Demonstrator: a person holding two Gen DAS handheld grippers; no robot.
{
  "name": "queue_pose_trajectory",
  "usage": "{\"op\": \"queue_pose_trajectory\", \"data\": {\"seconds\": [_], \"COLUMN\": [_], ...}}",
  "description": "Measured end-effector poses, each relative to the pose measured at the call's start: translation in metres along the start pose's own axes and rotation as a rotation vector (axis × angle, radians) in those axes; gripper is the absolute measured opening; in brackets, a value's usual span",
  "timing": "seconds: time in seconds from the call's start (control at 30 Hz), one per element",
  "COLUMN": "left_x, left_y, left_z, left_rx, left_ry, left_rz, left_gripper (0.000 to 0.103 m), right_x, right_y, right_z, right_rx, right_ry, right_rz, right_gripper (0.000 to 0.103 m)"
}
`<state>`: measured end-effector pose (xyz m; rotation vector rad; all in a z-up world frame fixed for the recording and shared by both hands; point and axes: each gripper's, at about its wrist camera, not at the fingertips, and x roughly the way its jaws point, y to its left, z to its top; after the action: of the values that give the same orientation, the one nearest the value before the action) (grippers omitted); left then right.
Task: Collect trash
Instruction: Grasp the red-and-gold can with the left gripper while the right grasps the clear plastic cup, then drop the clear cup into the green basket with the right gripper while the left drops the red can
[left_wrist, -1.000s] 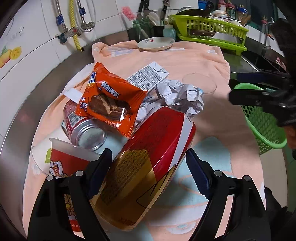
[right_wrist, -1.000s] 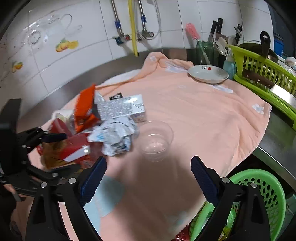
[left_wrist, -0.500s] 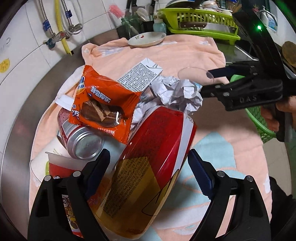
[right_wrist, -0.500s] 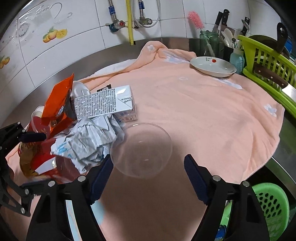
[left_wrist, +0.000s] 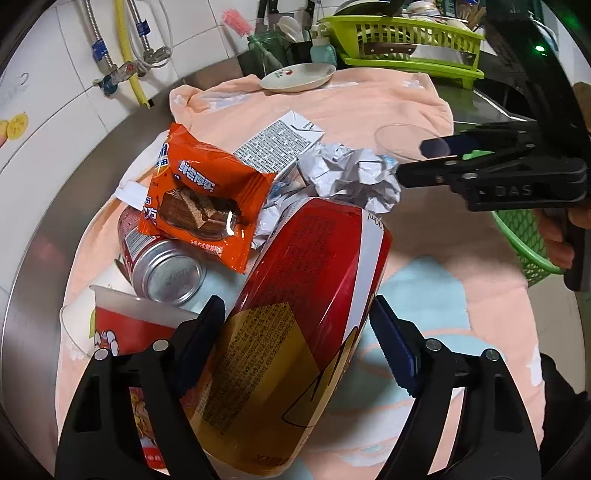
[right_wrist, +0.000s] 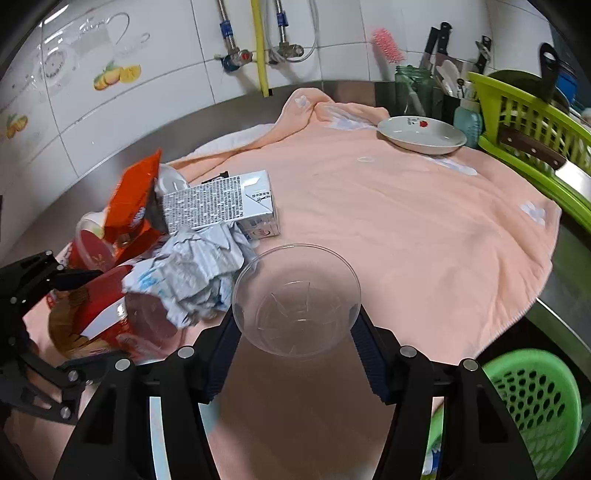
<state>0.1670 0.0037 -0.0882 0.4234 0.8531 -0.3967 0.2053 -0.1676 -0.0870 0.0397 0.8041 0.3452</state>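
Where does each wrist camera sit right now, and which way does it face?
Left wrist: on the left gripper, looking down at the red-and-gold snack canister between its closing jaws; a hand holding the right gripper shows at right.
Right wrist: on the right gripper, facing the clear plastic cup as its jaws close.
Shared: crumpled paper, milk carton, green basket.

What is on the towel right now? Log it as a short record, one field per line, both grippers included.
surface: peach towel over a steel counter
left gripper: fingers astride the red and gold snack canister, closing, right finger not yet touching
right gripper: fingers closing on either side of the clear plastic cup
trash pile: orange snack wrapper, drink can, crumpled paper, carton
bin: green basket, below the counter edge
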Motion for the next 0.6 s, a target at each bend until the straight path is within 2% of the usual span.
{"op": "queue_pose_trajectory", "data": {"seconds": [0.27, 0.6], "left_x": [-0.024, -0.043], "left_y": [-0.016, -0.054], "left_z": [-0.002, 0.011], "left_rx": [-0.028, -0.014], "left_ry": [-0.035, -0.091], "left_rz": [-0.015, -0.082], "left_gripper": [0.077, 0.075], "right_x": [-0.047, -0.080], "right_y": [-0.031, -0.120], "right_z": [-0.034, -0.111], "right_rx": [0.048, 0.167], "right_ry": [-0.022, 0.091], "right_rz": [-0.065, -0.275], "right_gripper": [0.058, 0.058]}}
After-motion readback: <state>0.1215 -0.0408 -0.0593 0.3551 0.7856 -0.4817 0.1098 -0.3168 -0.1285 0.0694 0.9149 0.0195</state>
